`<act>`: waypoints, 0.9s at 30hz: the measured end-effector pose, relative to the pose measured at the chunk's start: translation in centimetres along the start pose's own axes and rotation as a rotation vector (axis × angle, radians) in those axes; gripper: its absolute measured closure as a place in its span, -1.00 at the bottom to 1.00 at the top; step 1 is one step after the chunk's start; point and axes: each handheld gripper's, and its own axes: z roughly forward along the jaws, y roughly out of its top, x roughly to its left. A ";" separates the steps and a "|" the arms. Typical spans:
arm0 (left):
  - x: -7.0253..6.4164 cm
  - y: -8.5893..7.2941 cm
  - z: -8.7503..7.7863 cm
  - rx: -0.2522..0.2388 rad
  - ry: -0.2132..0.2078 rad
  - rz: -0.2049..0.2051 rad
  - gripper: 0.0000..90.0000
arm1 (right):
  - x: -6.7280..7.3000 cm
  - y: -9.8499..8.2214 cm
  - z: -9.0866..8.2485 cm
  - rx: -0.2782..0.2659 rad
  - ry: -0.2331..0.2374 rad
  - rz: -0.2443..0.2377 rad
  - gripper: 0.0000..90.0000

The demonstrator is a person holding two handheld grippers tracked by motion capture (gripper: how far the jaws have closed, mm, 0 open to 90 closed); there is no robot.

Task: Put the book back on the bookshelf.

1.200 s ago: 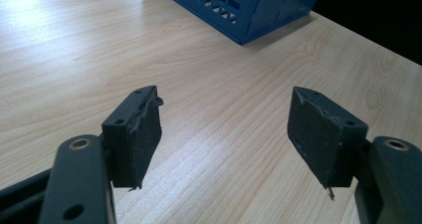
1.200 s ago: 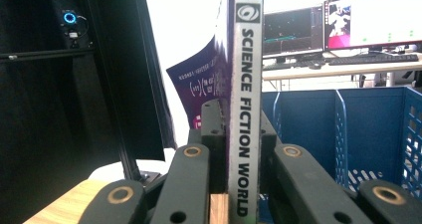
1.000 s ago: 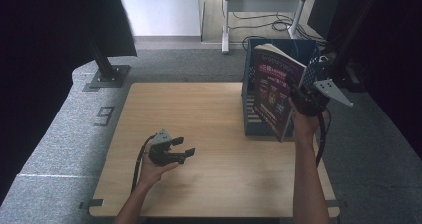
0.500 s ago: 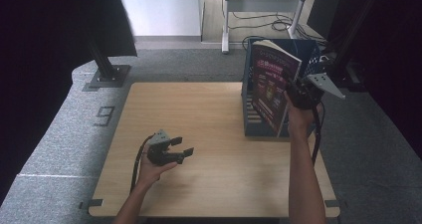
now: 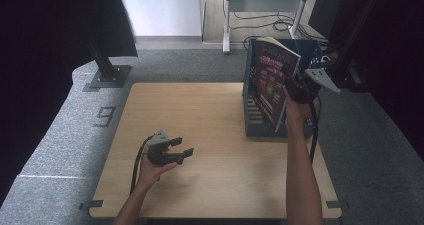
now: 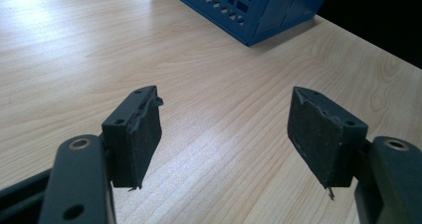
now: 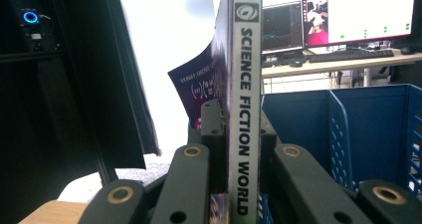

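Gripping a magazine (image 5: 272, 82) by its spine, the right gripper (image 5: 296, 91) holds it upright above the blue rack (image 5: 260, 126) at the worktop's (image 5: 210, 115) far right edge. In the right gripper view the fingers (image 7: 211, 134) are clamped tight on either side of the white spine (image 7: 246, 99), which reads "SCIENCE FICTION WORLD" from top to bottom. The dark purple cover bends away to the left of the spine. From the high view the magazine leans slightly, cover facing the person's left, with its lower edge down among the rack's dividers; whether it touches the rack's floor is hard to tell from here.

Inside the rack, a slotted blue divider (image 7: 338, 134) stands just right of the spine. Behind it, farther off, are a desk with monitors (image 7: 358, 15) and a keyboard.

The left gripper (image 5: 181, 150) rests low over the pale wooden worktop, well apart from the rack, held in the person's left hand (image 5: 155, 167). Its fingers (image 6: 139, 134) are spread wide with nothing between them, only bare wood, and a corner of the blue rack shows beyond them. A black cable (image 5: 136, 165) trails back from it along the forearm.
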 end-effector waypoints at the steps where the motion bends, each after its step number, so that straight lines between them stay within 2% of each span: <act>1: 0.0 0.0 0.0 0.001 -0.001 0.000 -0.34 | 0.0 -0.1 0.2 0.000 -0.002 0.002 0.82; 27: 0.5 -0.1 -0.5 -0.012 0.005 -0.010 -0.34 | 0.6 -1.3 3.5 -0.010 -0.040 0.004 0.82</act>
